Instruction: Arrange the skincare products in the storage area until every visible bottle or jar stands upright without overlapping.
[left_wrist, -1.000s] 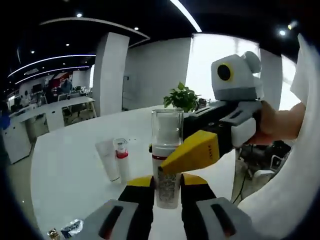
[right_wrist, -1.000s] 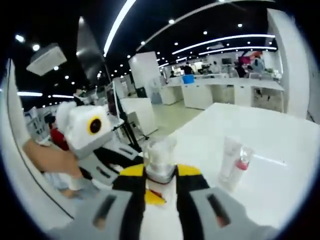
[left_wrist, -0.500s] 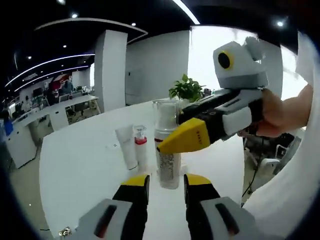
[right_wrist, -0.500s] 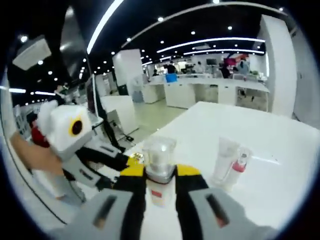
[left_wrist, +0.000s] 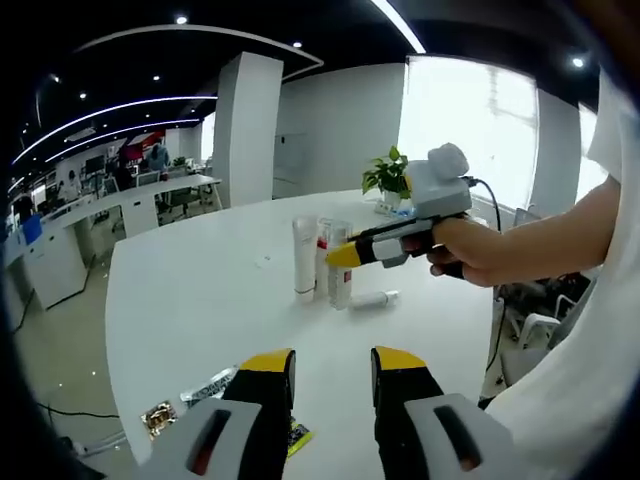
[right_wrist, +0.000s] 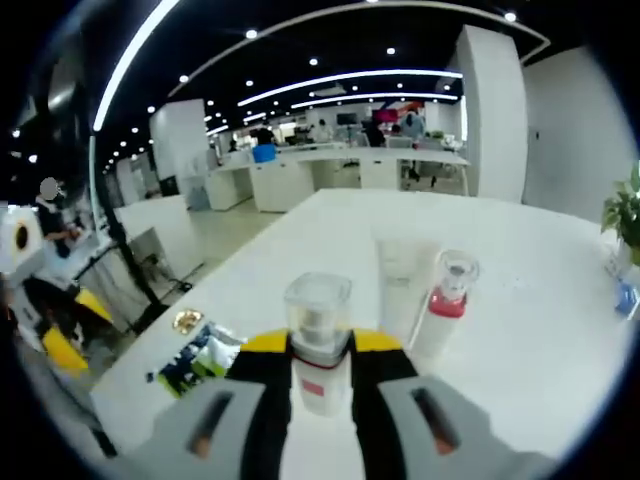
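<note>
Right gripper (right_wrist: 320, 345) is clamped on the clear-capped white pump bottle (right_wrist: 318, 340); white tube (right_wrist: 398, 285) and red-collared bottle (right_wrist: 440, 310) crowd it at 2 o'clock. Left gripper (left_wrist: 325, 365) hangs open, foil sachets (left_wrist: 205, 390) at 9 o'clock.

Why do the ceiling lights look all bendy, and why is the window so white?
Left gripper view: the fisheye lens curves the ceiling light strips into arcs, and daylight washes out the window. Right gripper view: the strips bow the same way, and the edges look soft and smeared.

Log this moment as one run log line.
right gripper: shut on clear-capped white pump bottle | left gripper: open, holding nothing | white tube, red-collared bottle: upright on white table
</note>
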